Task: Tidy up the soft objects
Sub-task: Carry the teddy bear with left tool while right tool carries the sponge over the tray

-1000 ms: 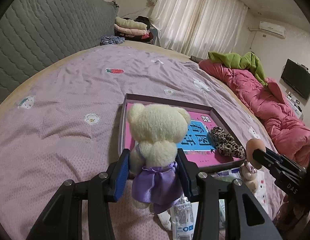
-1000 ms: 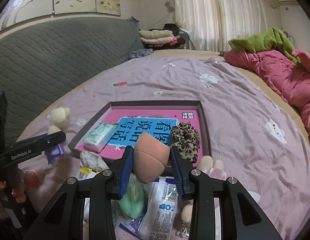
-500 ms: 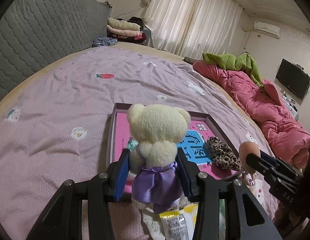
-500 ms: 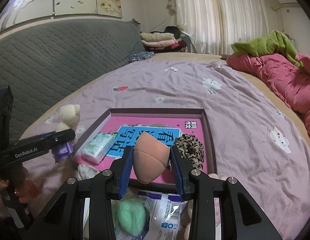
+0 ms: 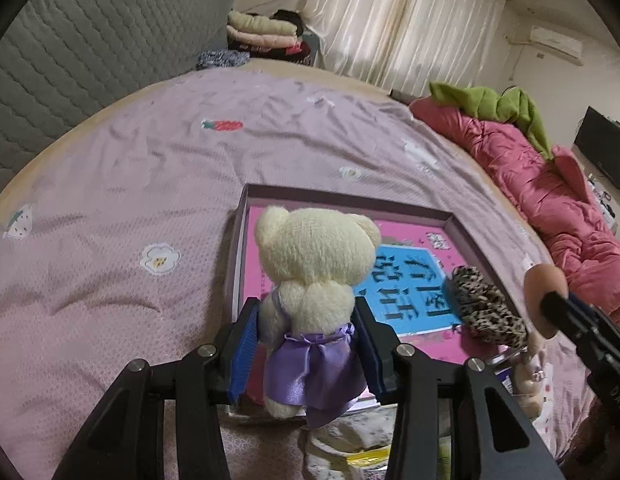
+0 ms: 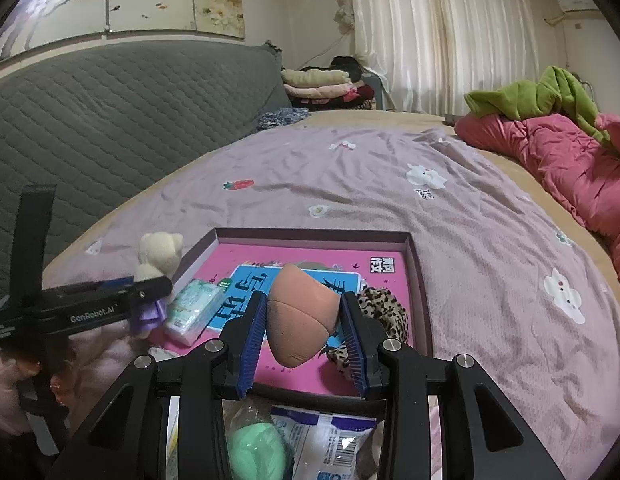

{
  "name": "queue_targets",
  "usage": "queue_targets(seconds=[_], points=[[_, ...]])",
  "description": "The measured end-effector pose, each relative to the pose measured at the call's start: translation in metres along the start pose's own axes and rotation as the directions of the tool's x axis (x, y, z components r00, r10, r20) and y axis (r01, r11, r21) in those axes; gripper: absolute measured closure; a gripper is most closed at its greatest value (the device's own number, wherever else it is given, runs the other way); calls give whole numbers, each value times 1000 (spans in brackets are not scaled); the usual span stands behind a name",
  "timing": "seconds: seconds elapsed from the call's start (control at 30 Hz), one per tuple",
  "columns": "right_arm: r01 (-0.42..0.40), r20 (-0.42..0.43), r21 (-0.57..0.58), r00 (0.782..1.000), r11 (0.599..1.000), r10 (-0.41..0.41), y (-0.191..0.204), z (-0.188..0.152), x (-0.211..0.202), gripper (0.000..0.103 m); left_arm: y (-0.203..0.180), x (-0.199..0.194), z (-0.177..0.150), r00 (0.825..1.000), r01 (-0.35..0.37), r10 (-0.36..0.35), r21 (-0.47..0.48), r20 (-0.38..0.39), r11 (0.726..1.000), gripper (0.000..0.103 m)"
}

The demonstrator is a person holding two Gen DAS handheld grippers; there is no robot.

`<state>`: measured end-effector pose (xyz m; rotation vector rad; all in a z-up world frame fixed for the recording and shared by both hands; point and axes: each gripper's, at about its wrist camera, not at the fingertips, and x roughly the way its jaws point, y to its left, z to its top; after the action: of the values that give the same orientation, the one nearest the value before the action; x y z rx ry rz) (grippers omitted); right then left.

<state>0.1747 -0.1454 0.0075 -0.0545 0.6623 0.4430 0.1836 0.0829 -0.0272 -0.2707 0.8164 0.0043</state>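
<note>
Lower left of the right wrist view: left gripper (image 6: pixel 150 286), its pads pressed on the cream teddy bear (image 6: pixel 160 254) in a purple dress, held over the box's left rim.
Box: shallow purple-rimmed box (image 6: pixel 419 292) on the lilac bedsheet (image 6: pixel 489 240), pink and blue print inside.
Inside box, left: pale green tissue pack (image 6: pixel 194 310).
Centre: right gripper (image 6: pixel 306 332), jaws part closed and clamped on the peach makeup sponge (image 6: pixel 304 314), above the box's near edge.
Inside box, right: leopard-print scrunchie (image 6: pixel 383 310), just beside the sponge.
Far right: pink quilt (image 6: pixel 569 160).
</note>
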Motion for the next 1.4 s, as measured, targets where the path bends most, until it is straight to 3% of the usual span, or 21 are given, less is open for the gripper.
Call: queue_targets(seconds=[0.43,0.77,1.0,1.2,1.4], points=[[5,-62,-8,998,1000,-5,-3,3,23,64,-2,20,-10,998,-19,20,17,-66,1000,57],[-12,-190,-35,982,999,5,3,-8,56,64,-5,28,-8,995,48,-48,-1,-86,999,57],[33,-264,-116,962,993,-63,10,-20,72,64,-7,29,-7,994,64,-64,-6,-92,998,57],[87,-290,-115,950,990,-117,3,-25,78,64,-7,30,-5,994,64,-64,-10,-91,998,57],[94,-305,-100,945,991,-120,-3,-26,78,63,-4,28,-5,996,41,-42,-15,-80,999,57]])
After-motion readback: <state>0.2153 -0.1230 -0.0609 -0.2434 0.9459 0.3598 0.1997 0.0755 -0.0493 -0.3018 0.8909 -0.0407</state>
